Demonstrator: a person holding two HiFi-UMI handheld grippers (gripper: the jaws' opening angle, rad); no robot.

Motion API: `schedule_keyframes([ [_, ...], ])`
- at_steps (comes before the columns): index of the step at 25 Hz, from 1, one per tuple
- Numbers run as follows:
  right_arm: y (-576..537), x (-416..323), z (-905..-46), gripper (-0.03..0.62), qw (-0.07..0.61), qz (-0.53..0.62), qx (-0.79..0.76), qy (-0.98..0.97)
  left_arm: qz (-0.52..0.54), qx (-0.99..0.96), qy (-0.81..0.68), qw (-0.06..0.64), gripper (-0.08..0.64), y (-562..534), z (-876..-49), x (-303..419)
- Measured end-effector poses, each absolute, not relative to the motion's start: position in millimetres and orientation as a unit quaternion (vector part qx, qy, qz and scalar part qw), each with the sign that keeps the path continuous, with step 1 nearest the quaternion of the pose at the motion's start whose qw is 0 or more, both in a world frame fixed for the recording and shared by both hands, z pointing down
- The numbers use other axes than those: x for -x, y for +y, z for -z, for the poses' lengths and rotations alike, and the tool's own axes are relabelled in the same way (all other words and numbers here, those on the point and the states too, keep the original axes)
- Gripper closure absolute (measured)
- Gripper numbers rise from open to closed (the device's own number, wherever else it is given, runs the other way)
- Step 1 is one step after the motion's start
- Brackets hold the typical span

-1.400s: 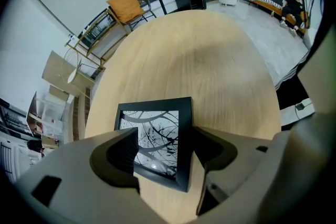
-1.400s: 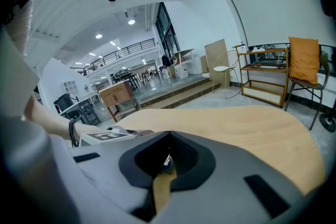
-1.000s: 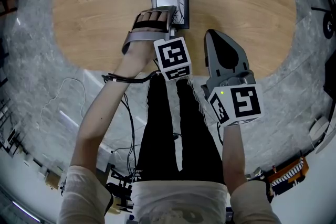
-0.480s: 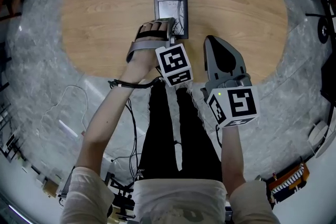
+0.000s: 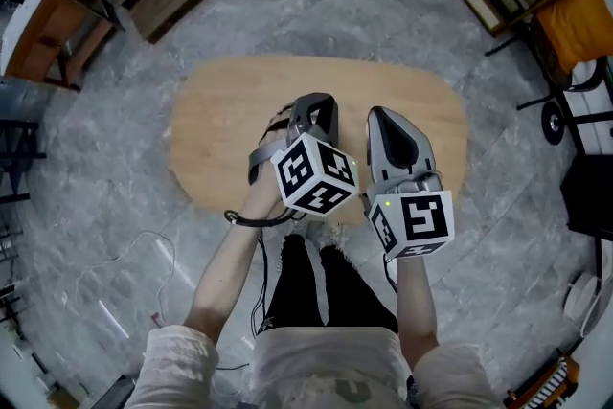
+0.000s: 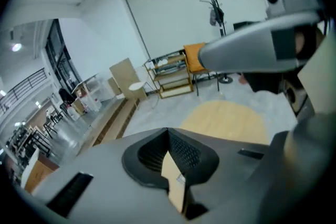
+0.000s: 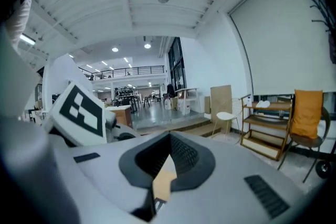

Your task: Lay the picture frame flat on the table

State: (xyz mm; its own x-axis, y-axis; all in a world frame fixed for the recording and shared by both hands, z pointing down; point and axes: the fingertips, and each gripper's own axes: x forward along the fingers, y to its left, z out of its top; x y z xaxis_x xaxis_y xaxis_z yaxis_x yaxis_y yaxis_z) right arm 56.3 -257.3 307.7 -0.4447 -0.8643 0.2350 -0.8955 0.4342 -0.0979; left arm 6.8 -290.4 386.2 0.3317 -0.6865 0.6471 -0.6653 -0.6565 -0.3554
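**Finding 1: left gripper.** The left gripper hangs above the middle of the table, well clear of its top. Its jaws have just been closing and now stand pressed together with nothing between them. Its own view looks past them to a bare patch of the table's far end.

**Finding 2: picture frame.** No view shows the picture frame. The table's left end, right end and far edge are bare. If the frame is on the table, it lies in the middle part that the two grippers cover in the head view. Whether it lies flat cannot be confirmed from here.

**Finding 3: right gripper.** The right gripper hangs above the table just right of its middle, close beside the left one. Its jaws are also together and empty. Its view points out across the room, not at the table.

**Hazards, in my judgement.**
- The task could be taken as finished with the frame unseen. It may in fact be propped or overhanging.
- A descent over the table's middle would be blind, and closed tips could strike the frame's glass or push it toward the table's edge.
- Any regrasp calls for the jaws to open first. Otherwise they would only shove the frame.
- The grippers sit so near each other over the table that a turn of either could knock them together.
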Motion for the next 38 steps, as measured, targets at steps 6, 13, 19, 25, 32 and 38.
schedule_keyframes([
  [6,-220,-69,-148,0.586,0.017,-0.026,-0.560,-0.828,0.156,0.830,0.534,-0.031,0.551,-255,-170,19],
  [13,-140,-79,-50,0.586,-0.020,0.053,-0.571,-0.819,-0.057,0.804,0.592,-0.013,0.551,-155,-24,33],
  [19,-80,-77,-34,0.586,-0.031,0.069,-0.550,-0.832,-0.107,0.818,0.563,-0.041,0.551,-86,-6,25],
  [25,-83,-79,-53,0.586,-0.006,0.062,-0.553,-0.831,-0.064,0.806,0.587,-0.024,0.551,-89,-39,15],
  [32,-79,-75,-57,0.586,-0.012,0.044,-0.545,-0.837,-0.034,0.806,0.590,-0.017,0.551,-87,-49,9],
  [38,-83,-67,-70,0.586,-0.006,0.030,-0.542,-0.840,-0.001,0.794,0.608,-0.010,0.551,-91,-67,25],
])
